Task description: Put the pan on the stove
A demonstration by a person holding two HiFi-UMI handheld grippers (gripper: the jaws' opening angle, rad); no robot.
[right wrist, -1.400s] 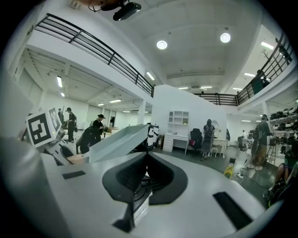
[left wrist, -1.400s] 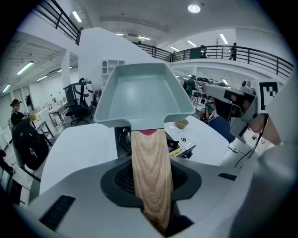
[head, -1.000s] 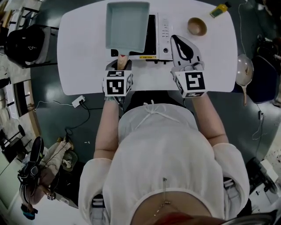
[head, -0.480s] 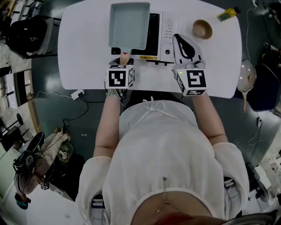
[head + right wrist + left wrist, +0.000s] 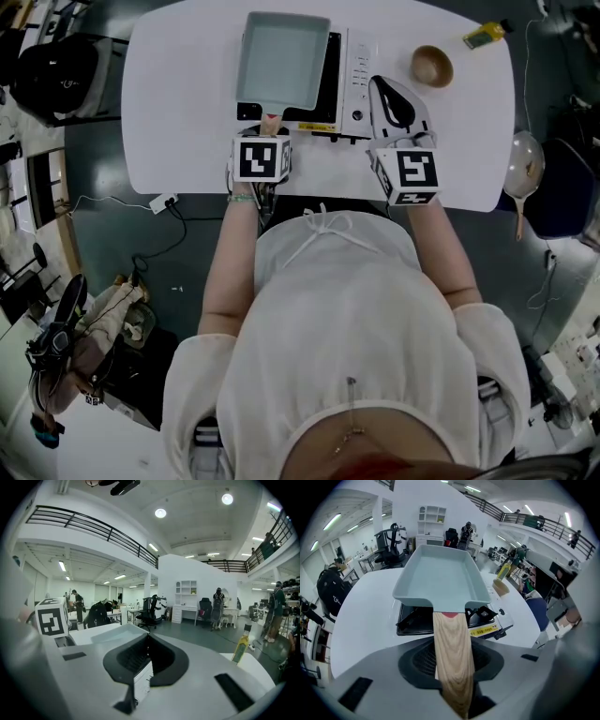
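Note:
A rectangular pale blue pan (image 5: pixel 281 58) sits on top of the black burner of a white portable stove (image 5: pixel 352 66). Its wooden handle (image 5: pixel 451 653) points back toward me and runs between the jaws of my left gripper (image 5: pixel 269 129). Those jaws are opening, with the pads still against the handle. In the left gripper view the pan (image 5: pixel 440 576) covers most of the stove (image 5: pixel 487 627). My right gripper (image 5: pixel 380 86) lies over the stove's right end by the control panel. Its jaws are shut with nothing in them, as the right gripper (image 5: pixel 147 637) view also shows.
A wooden bowl (image 5: pixel 431 66) and a yellow oil bottle (image 5: pixel 481 35) stand on the white table (image 5: pixel 178 112) at the far right. A metal ladle (image 5: pixel 523 152) hangs off the table's right side. A black backpack (image 5: pixel 52 80) rests on a chair to the left.
The pan has shifted a little to the right and now covers more of the burner. My left gripper moved right with it. The right gripper stayed put.

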